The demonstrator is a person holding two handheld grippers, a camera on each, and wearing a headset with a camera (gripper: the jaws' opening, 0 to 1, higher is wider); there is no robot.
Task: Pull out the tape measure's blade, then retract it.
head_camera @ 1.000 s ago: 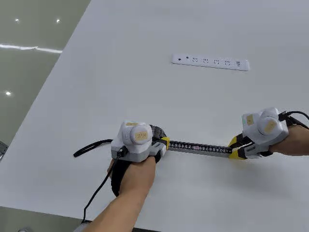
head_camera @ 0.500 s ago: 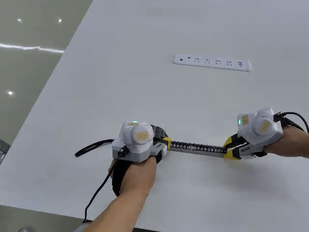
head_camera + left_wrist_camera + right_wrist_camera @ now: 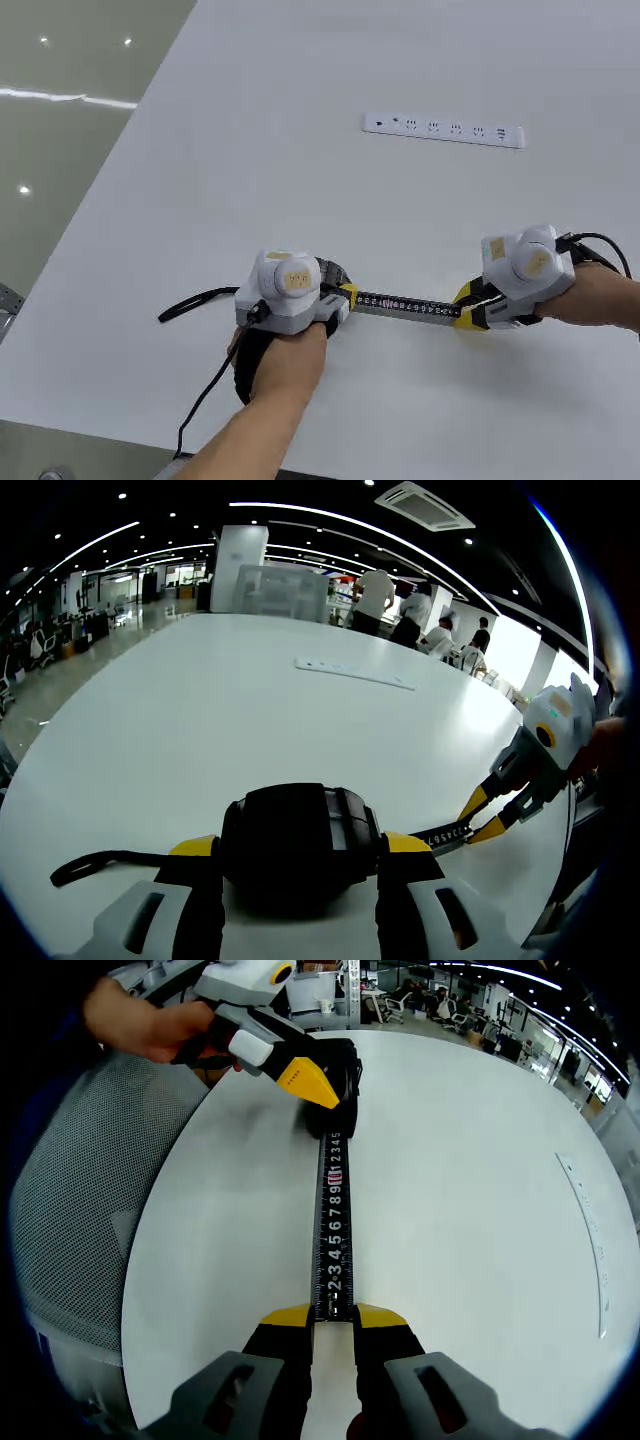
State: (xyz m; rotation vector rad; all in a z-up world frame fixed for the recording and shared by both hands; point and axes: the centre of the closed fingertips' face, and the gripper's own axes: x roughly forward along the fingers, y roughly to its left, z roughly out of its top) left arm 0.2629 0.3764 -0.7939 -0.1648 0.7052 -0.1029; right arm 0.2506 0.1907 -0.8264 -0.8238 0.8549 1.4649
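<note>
Tape measure (image 3: 335,1070) clamped in left tongs (image 3: 300,848), right tongs (image 3: 333,1316) pinching blade (image 3: 334,1215), near table (image 3: 300,110) edge.

Table (image 3: 300,150): white top, smooth and matt.
Tape measure case (image 3: 300,845): black, matt, ribbed, rubber-like plastic.
Blade (image 3: 333,1230): thin black strip with a satin sheen and white printed numerals; looks like coated metal.
Left gripper (image 3: 338,298) and right gripper (image 3: 333,1318): smooth white plastic housings with a slight gloss; jaw tips of matt yellow plastic.
Power strip (image 3: 443,129): white plastic.
Strap (image 3: 195,302): black, matt, cord-like.
Floor (image 3: 60,120): glossy, mirroring lights.
Mesh panel (image 3: 80,1200): grey open-weave cloth.
</note>
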